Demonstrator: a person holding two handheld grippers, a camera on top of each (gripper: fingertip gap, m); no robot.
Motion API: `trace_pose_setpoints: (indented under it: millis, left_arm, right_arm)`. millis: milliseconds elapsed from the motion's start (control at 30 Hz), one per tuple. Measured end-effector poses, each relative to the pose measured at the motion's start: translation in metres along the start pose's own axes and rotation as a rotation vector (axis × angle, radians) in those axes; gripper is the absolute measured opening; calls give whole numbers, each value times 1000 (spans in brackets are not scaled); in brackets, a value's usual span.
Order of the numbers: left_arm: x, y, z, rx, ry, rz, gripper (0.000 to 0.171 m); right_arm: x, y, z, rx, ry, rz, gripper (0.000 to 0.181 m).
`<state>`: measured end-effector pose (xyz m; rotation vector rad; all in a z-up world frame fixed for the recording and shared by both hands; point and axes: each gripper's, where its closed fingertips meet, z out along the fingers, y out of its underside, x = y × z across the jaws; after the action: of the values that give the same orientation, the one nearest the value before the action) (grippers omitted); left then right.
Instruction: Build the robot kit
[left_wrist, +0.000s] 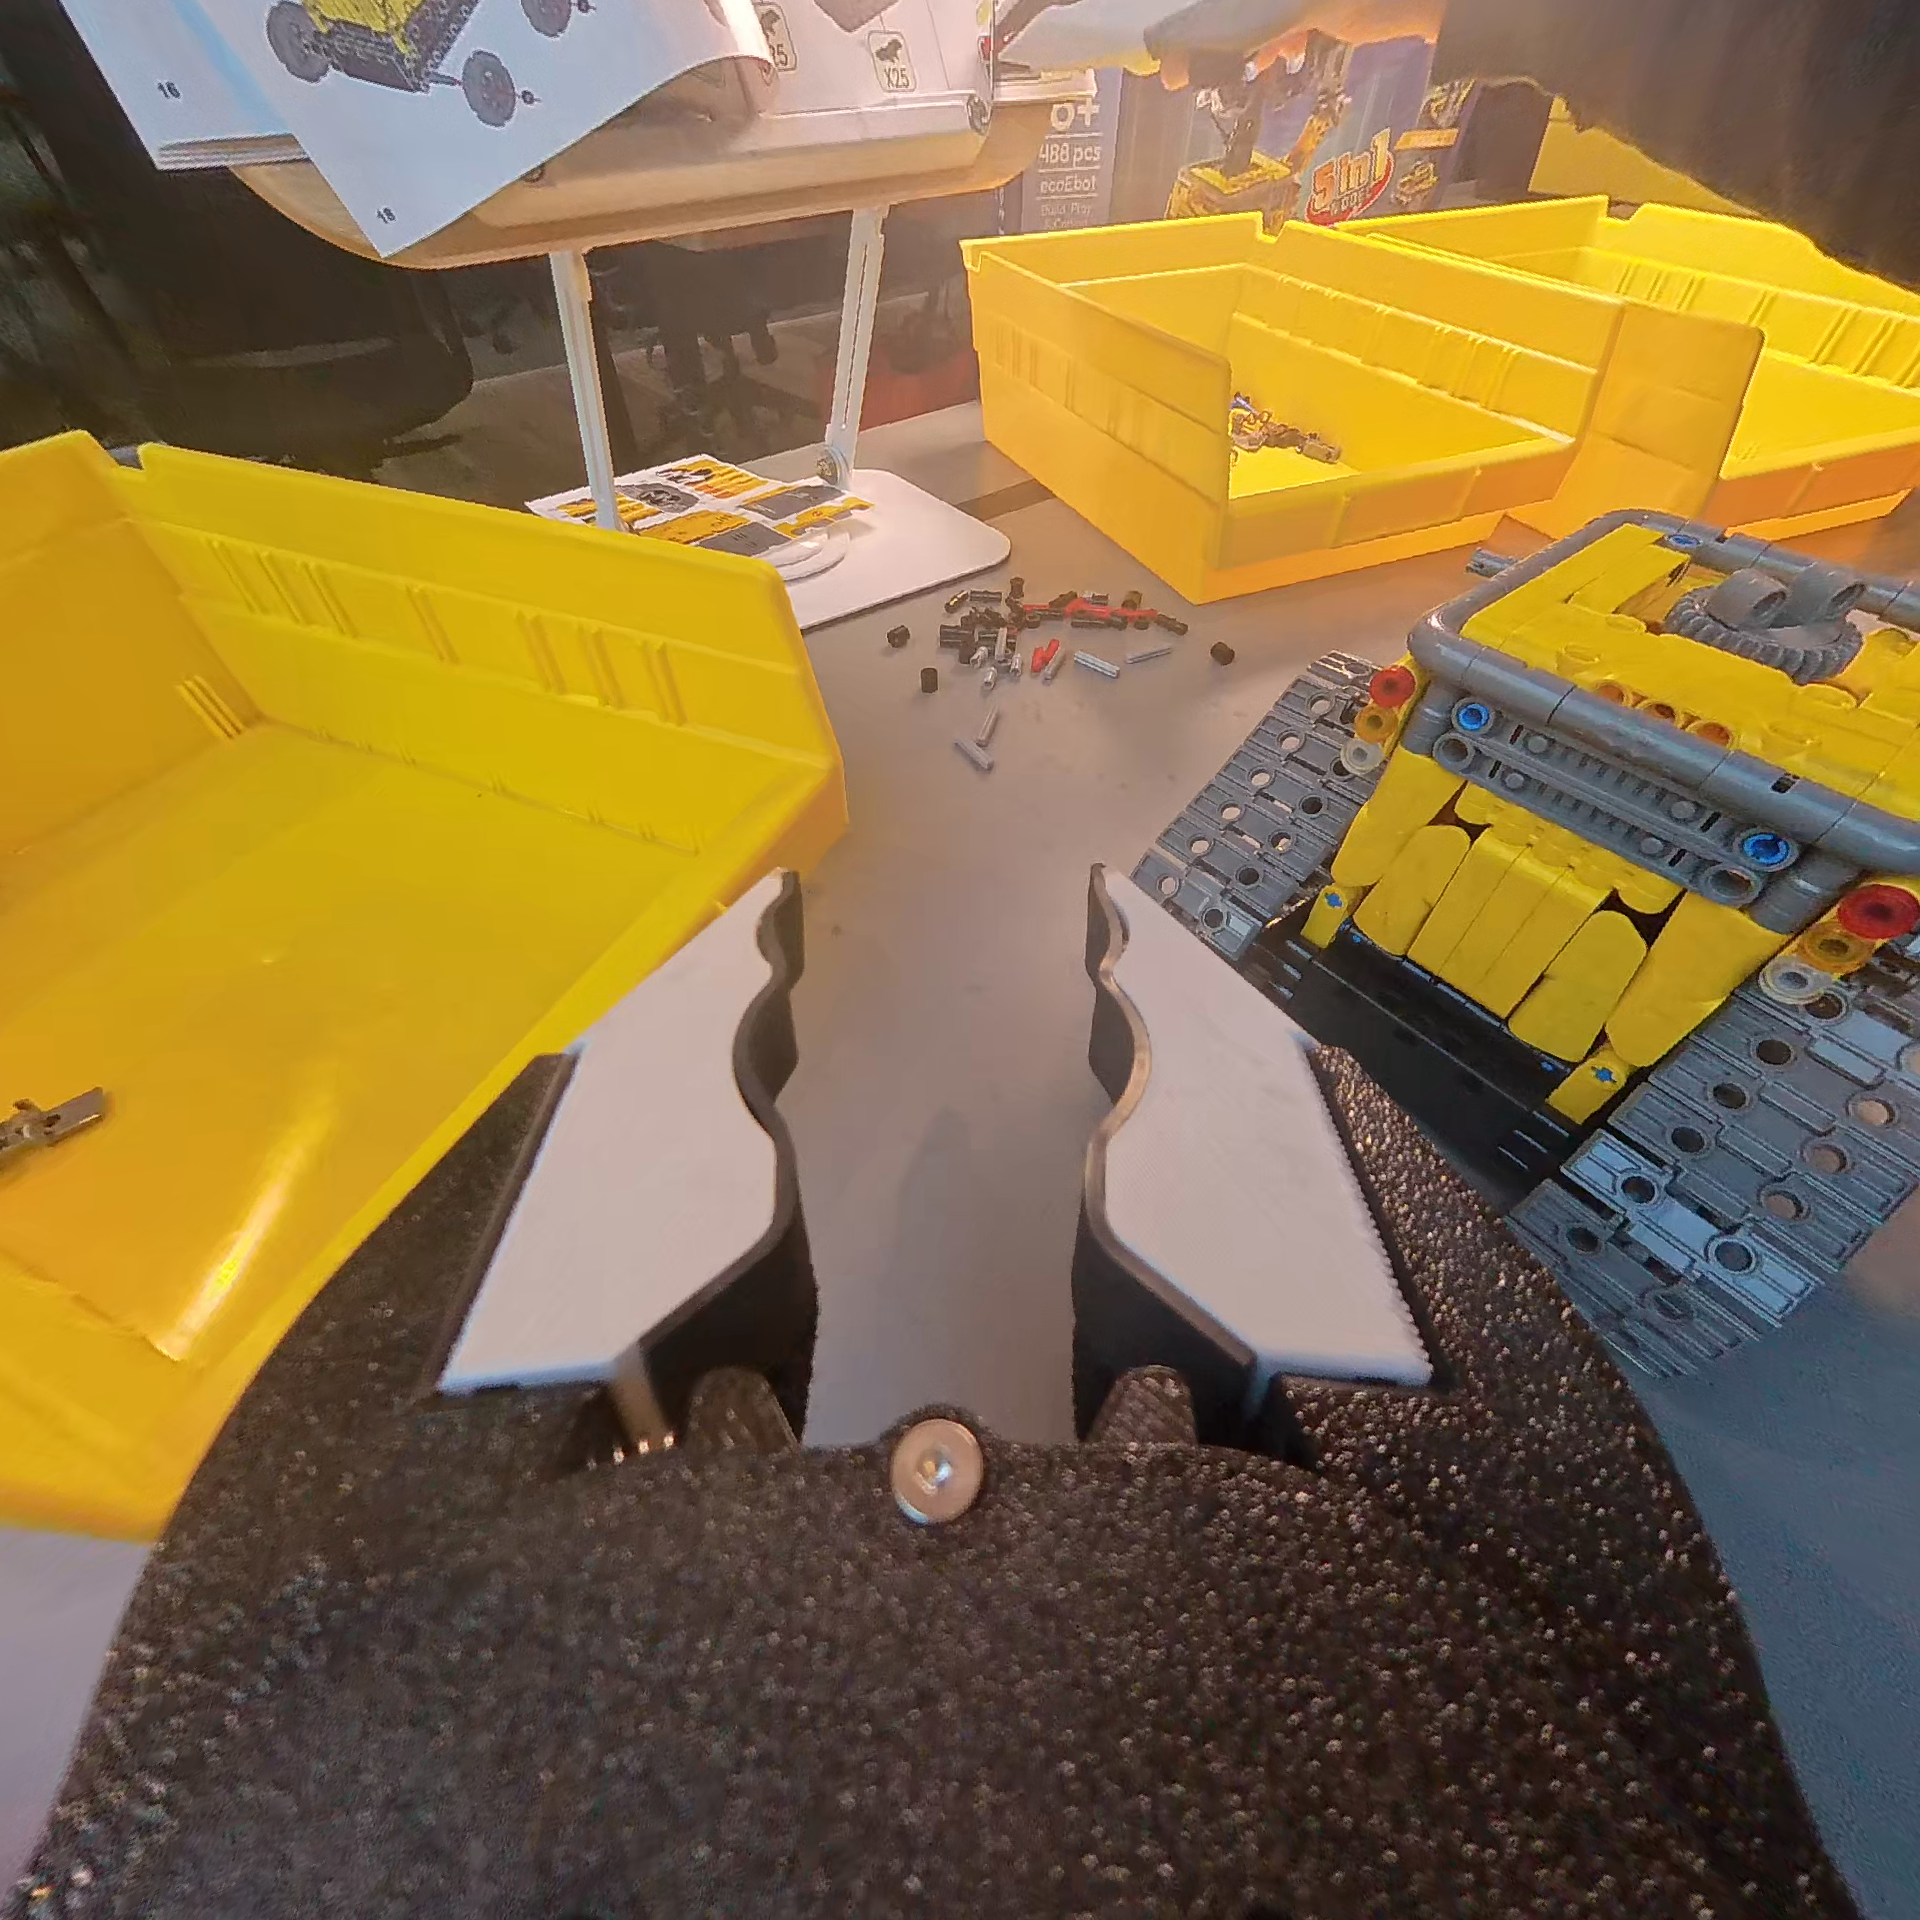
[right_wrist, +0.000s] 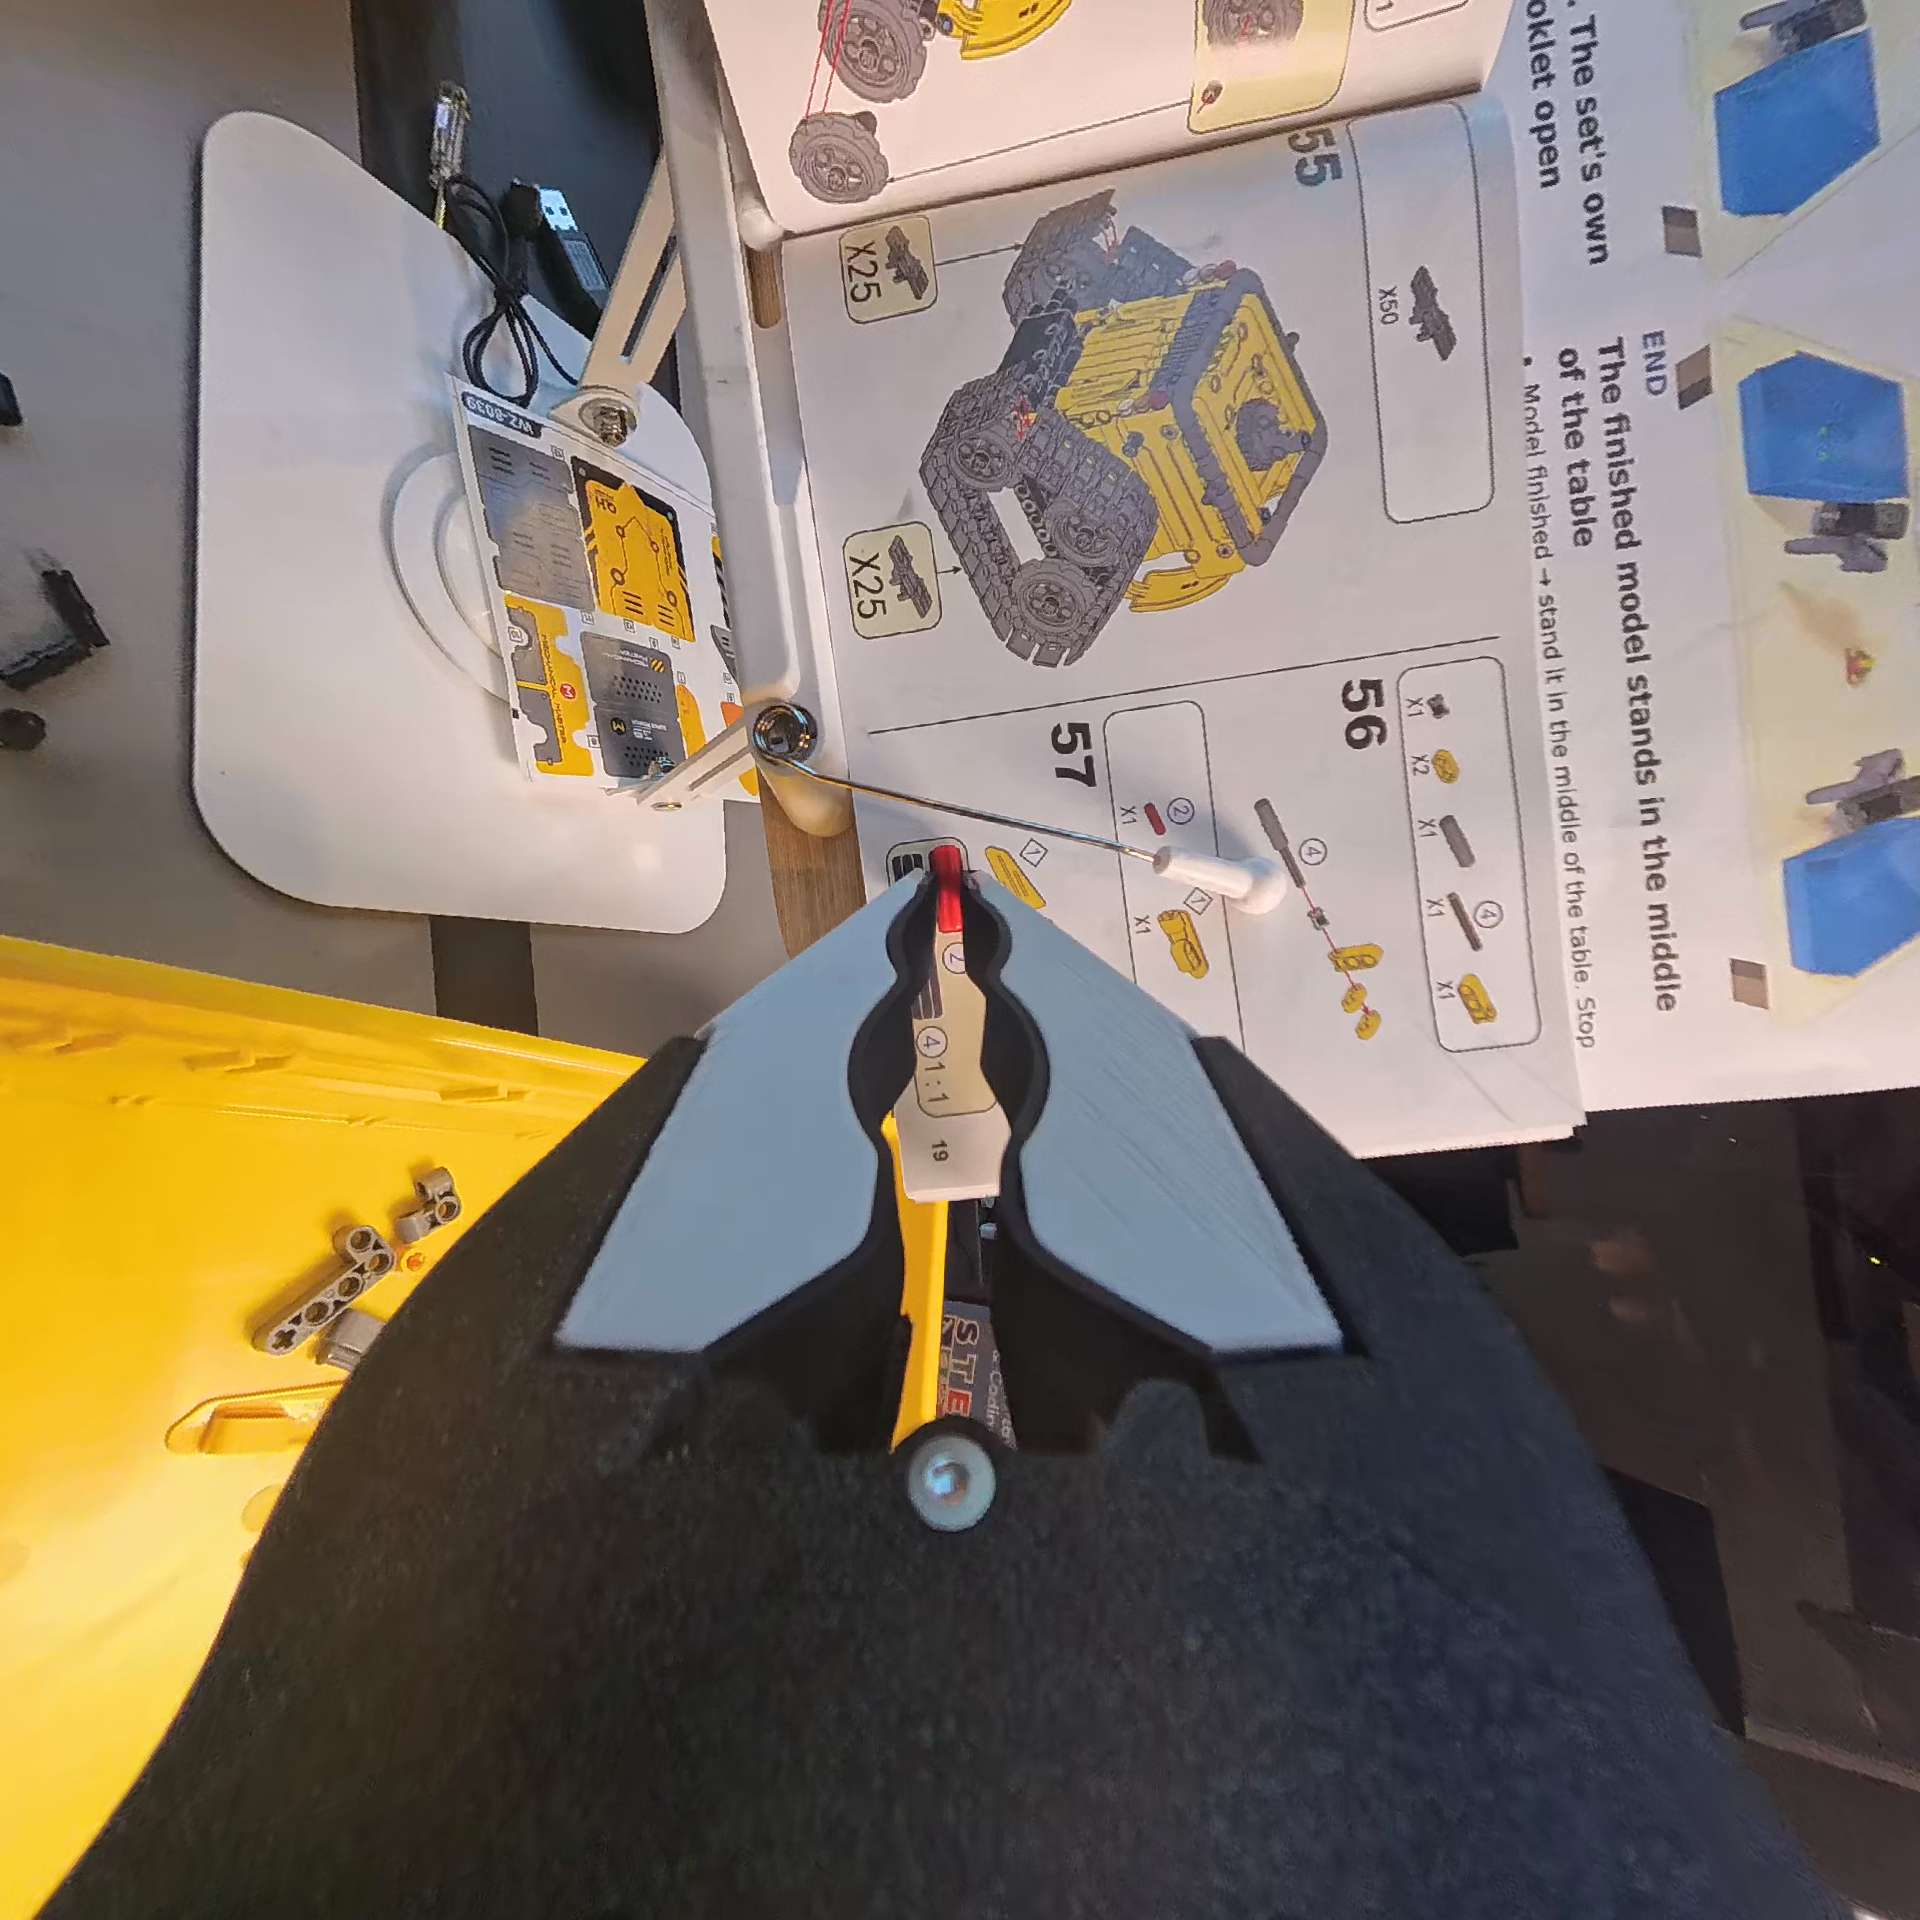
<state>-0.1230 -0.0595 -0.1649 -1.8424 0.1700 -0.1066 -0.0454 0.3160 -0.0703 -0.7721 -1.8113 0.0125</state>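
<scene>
- Left wrist view: the left gripper (left_wrist: 943, 914) is seen with its fingers well apart and nothing between them; only bare grey table (left_wrist: 935, 790) shows in the gap.
- A yellow bin (left_wrist: 416, 831) lies just to the left of the left finger, which appears to overlap its near corner; whether they touch cannot be told. One small grey piece (left_wrist: 47, 1117) rests in it at the far left.
- The yellow and grey tracked model (left_wrist: 1621, 862) stands to the right of the right finger, near it but apart, its grey track links nearest to the gripper.
- A scatter of small black, grey and red pins (left_wrist: 1039, 644) lies straight ahead of the open fingers, well apart from the tips.
- Farther off are more yellow bins (left_wrist: 1299, 416) and a white stand (left_wrist: 904, 540) that bears an open booklet.
- Right wrist view: the right gripper (right_wrist: 945, 894) is seen with its fingertips closed together on a small red pin (right_wrist: 947, 894), whose long axis runs along the fingers and whose end shows just past the tips.
- The pin is held up against the lower page of the instruction booklet (right_wrist: 1195, 468), beside a drawing of a like red piece; contact with the paper cannot be told.
- The wire page holder (right_wrist: 997, 816) crosses the page just above the tips.
- A yellow tray (right_wrist: 156, 1143) with several grey connector pieces (right_wrist: 353, 1268) lies to the left, below the stand's white base.
</scene>
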Motion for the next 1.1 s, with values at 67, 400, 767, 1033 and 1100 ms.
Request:
trace_pose_setpoints:
  millis: [67,400,767,1033,1100]
  left_arm:
    - [0,0,0,0,0,0,53]
    - [0,1,1,-10,-13,14,53]
    - [7,-1,0,2,-10,66,53]
    - [12,-1,-1,2,-8,108,52]
    - [12,0,0,-1,-11,118,52]
  right_arm:
    - [0,0,-1,-5,-2,-14,4]
    - [-6,-9,-17,0,-13,11,4]
    - [-225,-63,-131,-164,-550,595,4]
    - [-299,-57,-163,-220,-568,890,4]
    - [-303,-58,-162,-229,-554,879,4]
